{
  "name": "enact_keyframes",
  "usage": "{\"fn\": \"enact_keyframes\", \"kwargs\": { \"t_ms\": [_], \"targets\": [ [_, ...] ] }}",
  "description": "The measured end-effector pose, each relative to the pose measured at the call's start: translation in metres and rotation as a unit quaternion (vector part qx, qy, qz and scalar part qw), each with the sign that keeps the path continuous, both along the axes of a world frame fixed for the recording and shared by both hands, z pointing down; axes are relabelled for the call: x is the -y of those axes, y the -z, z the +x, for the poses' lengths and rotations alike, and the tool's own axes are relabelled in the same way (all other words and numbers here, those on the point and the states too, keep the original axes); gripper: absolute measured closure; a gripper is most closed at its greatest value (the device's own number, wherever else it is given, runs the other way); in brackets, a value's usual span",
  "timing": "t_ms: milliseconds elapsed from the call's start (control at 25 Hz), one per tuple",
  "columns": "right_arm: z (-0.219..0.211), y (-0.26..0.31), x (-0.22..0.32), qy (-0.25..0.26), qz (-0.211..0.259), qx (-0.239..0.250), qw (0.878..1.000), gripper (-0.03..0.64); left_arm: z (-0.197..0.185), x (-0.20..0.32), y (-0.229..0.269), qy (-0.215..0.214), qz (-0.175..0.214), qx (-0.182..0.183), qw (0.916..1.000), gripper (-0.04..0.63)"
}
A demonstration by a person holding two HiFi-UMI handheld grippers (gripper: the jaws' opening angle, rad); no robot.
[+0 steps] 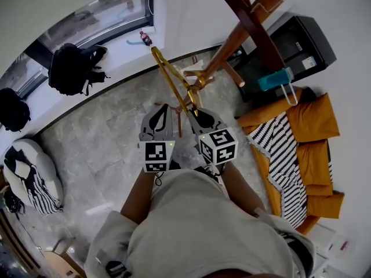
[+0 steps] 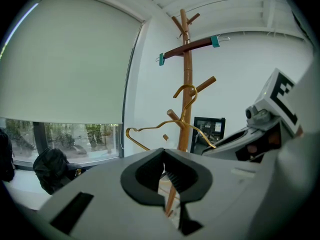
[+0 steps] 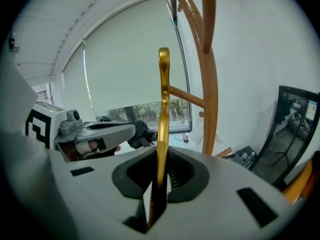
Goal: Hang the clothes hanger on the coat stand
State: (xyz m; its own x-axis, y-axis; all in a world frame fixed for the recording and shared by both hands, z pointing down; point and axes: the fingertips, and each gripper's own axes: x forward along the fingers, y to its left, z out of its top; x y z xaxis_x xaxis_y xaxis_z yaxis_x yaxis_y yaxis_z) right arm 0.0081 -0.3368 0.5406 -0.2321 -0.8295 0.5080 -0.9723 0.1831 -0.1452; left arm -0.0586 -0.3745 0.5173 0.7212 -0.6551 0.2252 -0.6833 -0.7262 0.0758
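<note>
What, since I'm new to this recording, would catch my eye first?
A gold hanger, clamped in the right gripper, is held up close to the wooden coat stand at the middle of the head view. At that view's right edge lie orange cushions with a black-and-white striped cloth over them.

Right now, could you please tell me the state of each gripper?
Left gripper: slightly open, empty.
Right gripper: closed on the gold clothes hanger.

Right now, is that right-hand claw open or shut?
Shut: the right gripper clamps the gold hanger between its jaws.
</note>
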Motion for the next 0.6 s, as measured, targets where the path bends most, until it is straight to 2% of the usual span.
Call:
{"fn": "enact_keyframes", "kwargs": {
  "t_ms": [600],
  "targets": [
    [0.003,-0.026,0.012,-0.021,-0.034,0.016,0.999,0.583,0.004,0.02,-0.009,-0.019,-0.008,-0.002,0.9998,0.584]
  ]
}}
